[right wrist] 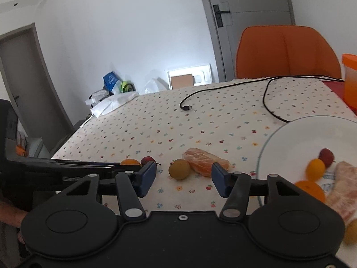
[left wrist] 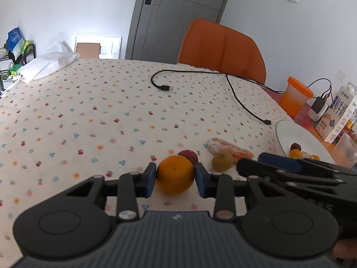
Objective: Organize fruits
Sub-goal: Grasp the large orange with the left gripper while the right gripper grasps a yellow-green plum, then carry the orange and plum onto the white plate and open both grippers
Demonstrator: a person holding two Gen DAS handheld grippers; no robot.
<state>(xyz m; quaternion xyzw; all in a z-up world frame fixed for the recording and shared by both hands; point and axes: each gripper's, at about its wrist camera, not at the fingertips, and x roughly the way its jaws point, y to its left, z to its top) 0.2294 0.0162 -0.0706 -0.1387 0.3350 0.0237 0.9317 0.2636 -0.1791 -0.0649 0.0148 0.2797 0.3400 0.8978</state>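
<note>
My left gripper [left wrist: 175,179] is shut on an orange [left wrist: 175,175] resting on the flowered tablecloth; the orange also shows in the right wrist view [right wrist: 130,162]. Behind it lies a red plum [left wrist: 188,155]. A green-brown round fruit [left wrist: 222,161] and a peeled citrus piece [left wrist: 229,148] lie to its right. My right gripper [right wrist: 181,178] is open and empty, just in front of the green-brown fruit [right wrist: 179,169] and the peeled piece [right wrist: 206,161]. A white plate [right wrist: 290,138] at right holds several fruits.
A black USB cable [left wrist: 234,91] runs across the tablecloth. An orange chair [left wrist: 223,47] stands behind the table. An orange-lidded cup [left wrist: 295,96], a milk carton [left wrist: 339,114] and a clear cup [left wrist: 345,149] stand at right. White bags [left wrist: 46,63] lie far left.
</note>
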